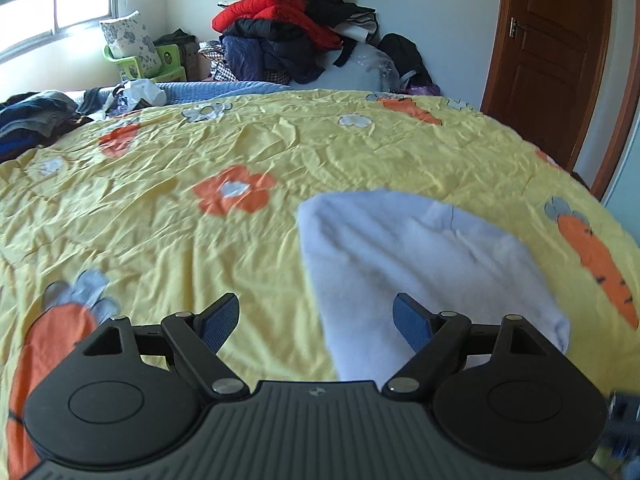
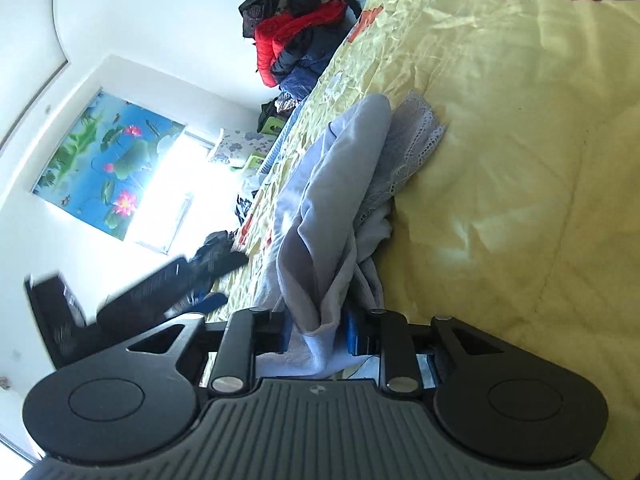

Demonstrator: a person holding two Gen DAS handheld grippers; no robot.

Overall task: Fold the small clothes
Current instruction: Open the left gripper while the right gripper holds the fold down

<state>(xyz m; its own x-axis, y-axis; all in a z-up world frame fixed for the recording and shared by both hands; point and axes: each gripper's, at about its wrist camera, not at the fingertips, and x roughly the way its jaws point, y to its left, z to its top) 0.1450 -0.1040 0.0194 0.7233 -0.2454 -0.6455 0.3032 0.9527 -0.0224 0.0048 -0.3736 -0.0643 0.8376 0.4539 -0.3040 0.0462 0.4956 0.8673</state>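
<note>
A small pale lavender garment [image 1: 420, 264] lies on the yellow bedspread [image 1: 248, 152], right of centre in the left wrist view. My left gripper [image 1: 316, 322] is open just above its near left edge, one blue pad [image 1: 412, 320] over the cloth, holding nothing. In the right wrist view, which is rolled sideways, my right gripper [image 2: 318, 330] is shut on a bunched fold of the same garment [image 2: 332, 200], lifting it. A white lace trim [image 2: 416, 140] shows at its far end. The left gripper's body [image 2: 132, 304] appears blurred at the left.
A pile of jackets, red and dark [image 1: 288, 28], is stacked beyond the bed's far edge. Dark clothes [image 1: 36, 116] lie at the bed's far left. A brown door [image 1: 556, 52] stands at the right, a window [image 1: 52, 12] at the left.
</note>
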